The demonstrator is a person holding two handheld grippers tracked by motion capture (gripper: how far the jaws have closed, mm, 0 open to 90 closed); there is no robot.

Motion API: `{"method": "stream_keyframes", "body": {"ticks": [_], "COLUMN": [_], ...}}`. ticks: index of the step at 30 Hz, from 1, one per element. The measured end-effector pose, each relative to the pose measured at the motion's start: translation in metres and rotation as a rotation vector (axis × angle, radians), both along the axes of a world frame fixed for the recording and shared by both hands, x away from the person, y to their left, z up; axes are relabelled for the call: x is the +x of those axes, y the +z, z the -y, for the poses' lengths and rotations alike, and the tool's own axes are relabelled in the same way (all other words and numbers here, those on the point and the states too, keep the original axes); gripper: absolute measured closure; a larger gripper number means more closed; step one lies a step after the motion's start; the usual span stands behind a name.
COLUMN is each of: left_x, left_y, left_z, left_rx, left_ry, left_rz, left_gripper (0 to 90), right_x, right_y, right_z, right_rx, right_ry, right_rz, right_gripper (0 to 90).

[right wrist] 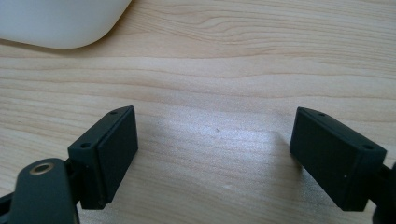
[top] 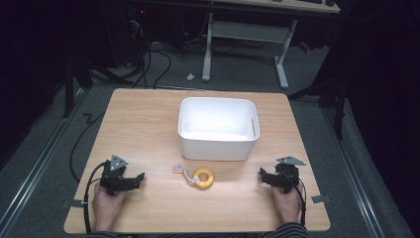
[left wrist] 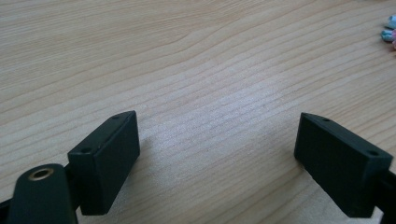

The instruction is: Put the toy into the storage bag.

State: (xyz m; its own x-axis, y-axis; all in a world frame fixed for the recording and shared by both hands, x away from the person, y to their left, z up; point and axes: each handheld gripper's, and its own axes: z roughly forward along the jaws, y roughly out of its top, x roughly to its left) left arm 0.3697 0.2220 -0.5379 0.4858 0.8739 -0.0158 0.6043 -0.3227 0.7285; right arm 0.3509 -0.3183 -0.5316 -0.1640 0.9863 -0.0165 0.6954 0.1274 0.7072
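At the lower left of the high view, your left gripper (top: 140, 177) rests on the light wooden table (top: 143, 119), held from below by your hand; in the left gripper view its two black jaws stand wide apart with nothing but bare wood grain between them. Moving right, the yellow ring-shaped toy with the pastel knotted rope tail (top: 200, 177) lies flat at the lower centre of the frame, just in front of the white rectangular plastic bin (top: 218, 144) and apart from both grippers; its pale rope ends (left wrist: 390, 29) peek in at the upper right edge of the left gripper view. At the lower right, your right gripper (top: 263, 175) also sits low on the table, jaws spread wide and empty, with a rounded corner of the bin (right wrist: 60, 21) at the upper left of its view.

The likely step is picking up the ring for the bin. Choose one gripper, keep its jaws fully open, and approach so one jaw goes through the hole. Close on the ring's body, not the loose rope, then lift clear of the bin's front wall.
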Motion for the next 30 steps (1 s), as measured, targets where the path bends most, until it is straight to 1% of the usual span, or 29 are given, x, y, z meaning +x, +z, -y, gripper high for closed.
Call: {"method": "stream_keyframes", "body": {"ticks": [10,13,14,19,28,30], "left_x": [0.0000,0.0000,0.0000,0.0001,0.0002,0.0003], "left_y": [0.0000,0.0000,0.0000,0.0000,0.0000,0.0001], "left_z": [-0.0002,-0.0001,-0.0001,0.0002,0.0001,0.0001], "left_rx": [-0.001,-0.003,-0.003,-0.002,-0.003,-0.002], "left_ry": [0.000,0.000,0.001,0.003,0.004,0.004], "left_rz": [0.000,-0.001,-0.001,-0.001,-0.002,-0.001], "left_gripper": [14.6,14.6,14.6,14.6,14.6,14.6], "right_x": [-0.0009,-0.0008,-0.0013,-0.0014,-0.0014,-0.0017], "right_y": [0.0002,0.0000,0.0001,0.0001,0.0002,0.0009], "right_z": [-0.0003,-0.0005,-0.0014,-0.0021,-0.0021,-0.0028], "right_rx": [-0.002,-0.003,-0.002,-0.003,-0.002,0.001], "right_ry": [0.002,0.011,0.030,0.047,0.047,0.039], "right_rz": [-0.001,0.002,-0.001,-0.002,-0.003,-0.010], "right_gripper": [15.5,15.3,15.3,15.2,15.3,16.0]}}
